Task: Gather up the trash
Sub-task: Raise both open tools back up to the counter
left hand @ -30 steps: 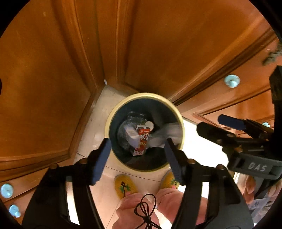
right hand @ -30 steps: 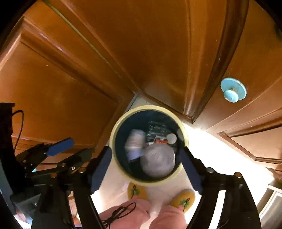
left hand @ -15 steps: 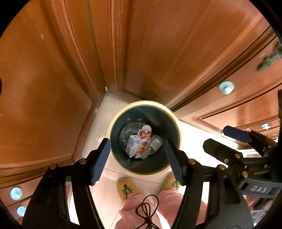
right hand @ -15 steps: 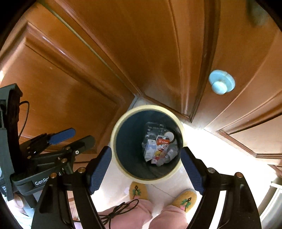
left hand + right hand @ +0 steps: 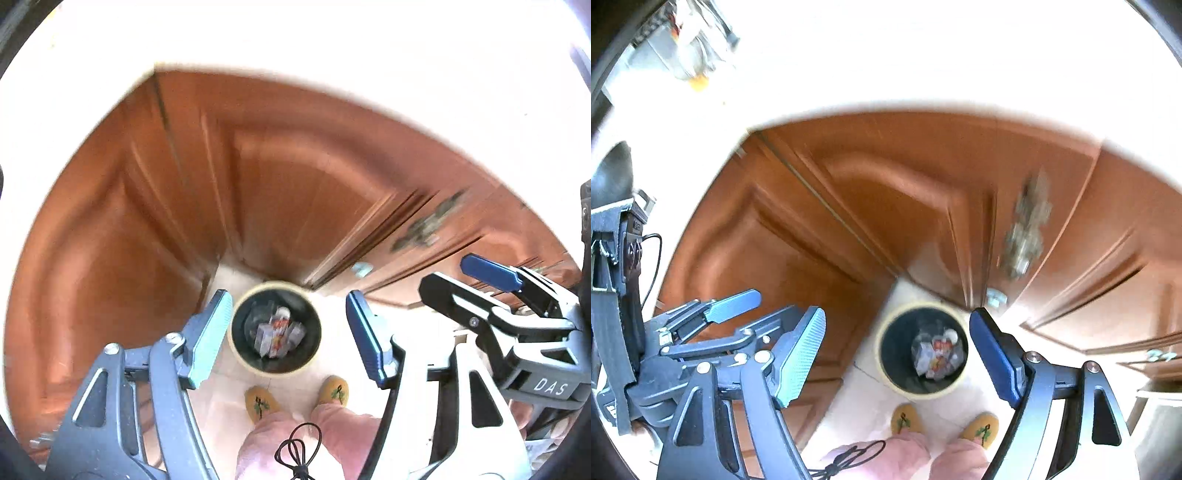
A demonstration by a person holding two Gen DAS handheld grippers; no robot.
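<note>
A round dark trash bin with a pale yellow rim (image 5: pixel 258 288) (image 5: pixel 886 328) stands on the light floor far below both grippers. Inside it lies trash (image 5: pixel 277 332) (image 5: pixel 936 354): a small white-and-red carton and crumpled clear plastic. My left gripper (image 5: pixel 286 332) hangs high over the bin, open, with nothing between its fingers; it also shows at the left of the right wrist view (image 5: pixel 738 314). My right gripper (image 5: pixel 899 354) is open and empty above the bin too, and it appears at the right of the left wrist view (image 5: pixel 458 275).
Brown wooden cabinet doors (image 5: pixel 280 192) (image 5: pixel 886 206) with round pale knobs (image 5: pixel 995 297) surround the bin in a corner. A bright white countertop (image 5: pixel 295 48) runs above them, with blurred items at its far left (image 5: pixel 690 48). A person's yellow slippers (image 5: pixel 260 402) and pink trouser legs stand by the bin.
Both grippers have risen well above the bin, which now looks much smaller. The white countertop has come into view. The trash stays in the bin and both grippers stay open.
</note>
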